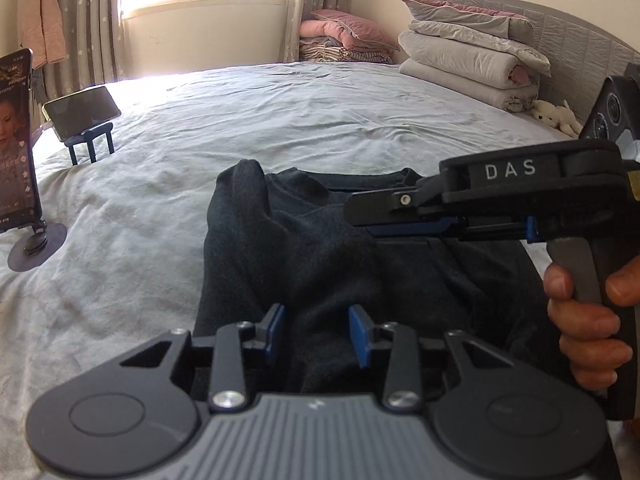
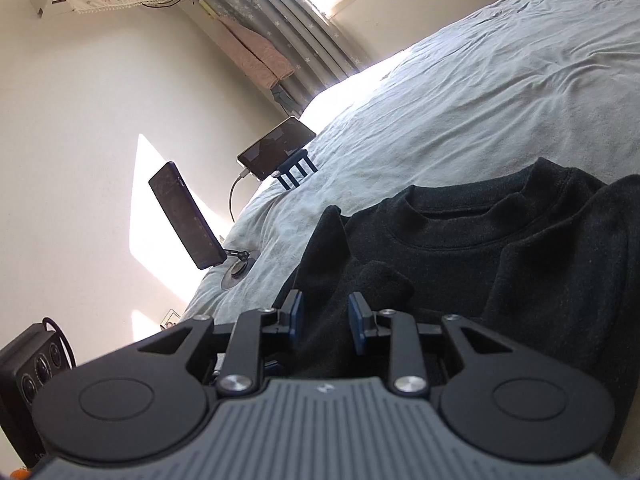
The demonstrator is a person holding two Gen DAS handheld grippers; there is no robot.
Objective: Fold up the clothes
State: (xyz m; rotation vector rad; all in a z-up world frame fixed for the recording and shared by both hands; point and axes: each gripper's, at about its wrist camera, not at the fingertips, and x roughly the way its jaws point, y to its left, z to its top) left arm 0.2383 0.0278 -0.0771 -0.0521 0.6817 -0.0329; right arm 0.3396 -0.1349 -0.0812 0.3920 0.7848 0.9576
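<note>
A dark sweater (image 1: 320,248) lies spread on the pale blue bed sheet (image 1: 320,120), collar away from me and one sleeve folded over its body. My left gripper (image 1: 318,330) hovers low over the sweater's near part, jaws apart, with dark cloth showing in the gap and no pad clearly pressing. A hand holds the right gripper (image 1: 360,216), which reaches in from the right above the chest. In the right wrist view, the right gripper (image 2: 326,318) stands with its blue pads apart just behind a folded cuff of the sweater (image 2: 520,272).
A phone on a small stand (image 1: 82,108) and a tall phone on a round-base stand (image 1: 16,140) sit at the bed's left edge. Folded quilts (image 1: 468,48), pink bedding (image 1: 344,36) and a plush toy (image 1: 556,116) crowd the headboard. A black camera box (image 1: 612,108) stands at the right.
</note>
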